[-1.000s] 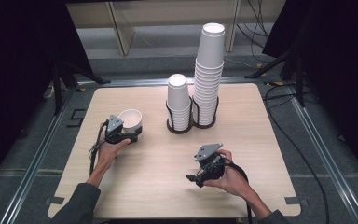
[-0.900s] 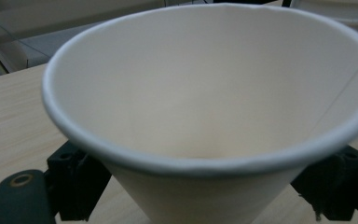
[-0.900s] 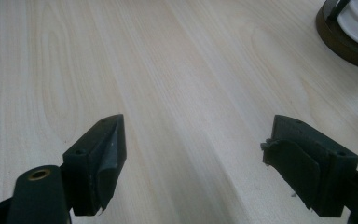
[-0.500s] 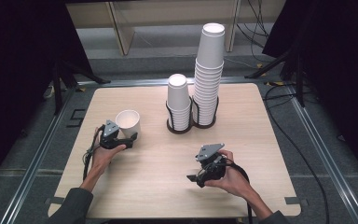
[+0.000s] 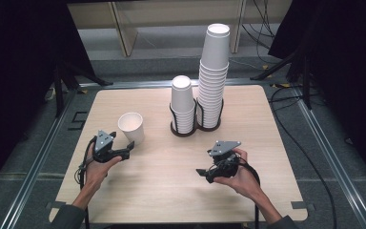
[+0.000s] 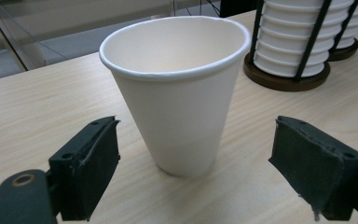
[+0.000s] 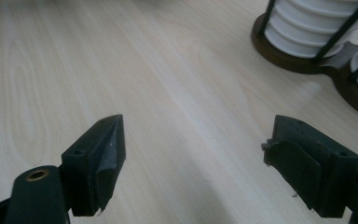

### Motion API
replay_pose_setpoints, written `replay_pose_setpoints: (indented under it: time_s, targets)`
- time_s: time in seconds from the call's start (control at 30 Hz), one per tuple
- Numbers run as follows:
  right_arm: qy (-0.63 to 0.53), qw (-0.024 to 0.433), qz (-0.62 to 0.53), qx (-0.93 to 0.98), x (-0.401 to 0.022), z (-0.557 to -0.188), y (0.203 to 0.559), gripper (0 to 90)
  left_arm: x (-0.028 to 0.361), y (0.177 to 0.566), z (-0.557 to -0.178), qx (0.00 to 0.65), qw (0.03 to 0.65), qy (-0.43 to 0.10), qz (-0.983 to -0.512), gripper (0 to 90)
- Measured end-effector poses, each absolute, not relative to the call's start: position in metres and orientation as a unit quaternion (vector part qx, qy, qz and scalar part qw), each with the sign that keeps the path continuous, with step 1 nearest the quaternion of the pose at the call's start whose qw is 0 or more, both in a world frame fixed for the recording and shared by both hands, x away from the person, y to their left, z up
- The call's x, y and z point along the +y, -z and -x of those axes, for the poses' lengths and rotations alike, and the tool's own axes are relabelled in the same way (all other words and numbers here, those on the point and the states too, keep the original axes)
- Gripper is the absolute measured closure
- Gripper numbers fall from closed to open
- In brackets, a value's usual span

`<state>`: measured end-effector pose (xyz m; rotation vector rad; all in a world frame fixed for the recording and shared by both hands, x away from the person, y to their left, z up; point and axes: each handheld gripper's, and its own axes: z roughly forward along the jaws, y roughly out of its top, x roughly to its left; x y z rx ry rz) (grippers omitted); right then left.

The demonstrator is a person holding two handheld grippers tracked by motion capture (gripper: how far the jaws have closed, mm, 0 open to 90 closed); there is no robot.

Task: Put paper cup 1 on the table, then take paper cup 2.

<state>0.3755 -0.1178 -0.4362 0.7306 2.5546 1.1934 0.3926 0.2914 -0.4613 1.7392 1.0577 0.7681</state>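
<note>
We note a single white paper cup (image 5: 131, 126) standing upright, mouth up, on the left half of the pale wooden desk (image 5: 171, 186). The left gripper (image 5: 127, 150) sits just on the near side of it, held by the person's left hand (image 5: 97, 164). In the left gripper view the cup (image 6: 177, 88) stands ahead of the two black jaws and between their lines, with clear desk (image 6: 37, 116) showing on either side of its base; we see the jaws spread wide and touching nothing, the cup free of both pads.

Behind the cup and toward the desk's middle we record a dark twin wire holder (image 5: 195, 125) carrying two stacks: a short cup stack (image 5: 183, 104) and, just beside it on the right, a tall cup stack (image 5: 213, 76) rising well above it. The loose cup stands apart from the holder, to its left.

The right gripper (image 5: 204, 172) lies low over the near right part of the desk in the person's right hand (image 5: 240, 176), pointing left, well apart from the cup. In the right gripper view its jaws stand wide apart with bare wood (image 7: 177, 93) between them, holding nothing; the holder's dark base (image 7: 307, 60) shows at upper right.
</note>
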Motion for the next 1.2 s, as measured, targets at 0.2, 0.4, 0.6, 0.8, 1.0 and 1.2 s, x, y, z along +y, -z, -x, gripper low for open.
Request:
replay_pose_setpoints:
  time_s: [0.2, 0.4, 0.6, 0.8, 1.0, 1.2]
  targets:
    - [-0.426, 0.128, -0.281, 0.850, -0.129, -0.381, 0.430, 18.2, 0.284, 0.452, -0.364, 0.426, 0.482, -0.305, -0.702, 14.4]
    - [-0.453, 0.145, -0.304, 0.825, -0.140, -0.385, 0.416, 17.4, 0.270, 0.457, -0.343, 0.419, 0.509, -0.263, -0.704, 14.4]
    - [-0.463, 0.161, -0.323, 0.809, -0.153, -0.390, 0.403, 16.9, 0.265, 0.459, -0.326, 0.415, 0.509, -0.255, -0.710, 14.4]
    - [-0.476, 0.169, -0.343, 0.792, -0.164, -0.398, 0.393, 16.3, 0.263, 0.462, -0.312, 0.419, 0.509, -0.243, -0.711, 14.4]
    - [-0.500, 0.176, -0.347, 0.773, -0.172, -0.410, 0.379, 15.8, 0.259, 0.465, -0.309, 0.406, 0.514, -0.242, -0.716, 14.4]
    - [-0.510, 0.179, -0.364, 0.758, -0.176, -0.419, 0.362, 15.6, 0.258, 0.468, -0.310, 0.404, 0.510, -0.244, -0.719, 14.4]
